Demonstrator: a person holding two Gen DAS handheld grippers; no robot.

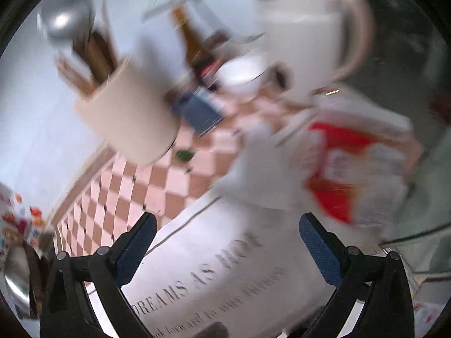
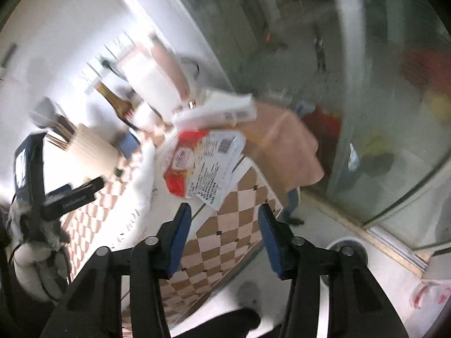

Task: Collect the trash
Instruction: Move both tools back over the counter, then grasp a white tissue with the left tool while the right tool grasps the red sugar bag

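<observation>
A red and white snack wrapper (image 1: 352, 169) lies on the table with the pink checkered cloth (image 1: 126, 194); it also shows in the right wrist view (image 2: 205, 163). A crumpled white tissue (image 1: 253, 174) lies beside it on a white printed cloth (image 1: 225, 267). A small green scrap (image 1: 184, 155) sits on the checkered cloth. My left gripper (image 1: 227, 246) is open and empty above the printed cloth, short of the tissue. My right gripper (image 2: 224, 239) is open and empty over the table's near edge, below the wrapper. The left gripper shows in the right wrist view (image 2: 73, 194).
A cream utensil holder (image 1: 129, 115), a brown bottle (image 1: 194, 45), a white bowl (image 1: 242, 73), a blue box (image 1: 200, 109) and a white kettle (image 1: 304, 31) stand at the back. A glass door (image 2: 338, 84) is right of the table. A white bag (image 2: 431, 293) lies on the floor.
</observation>
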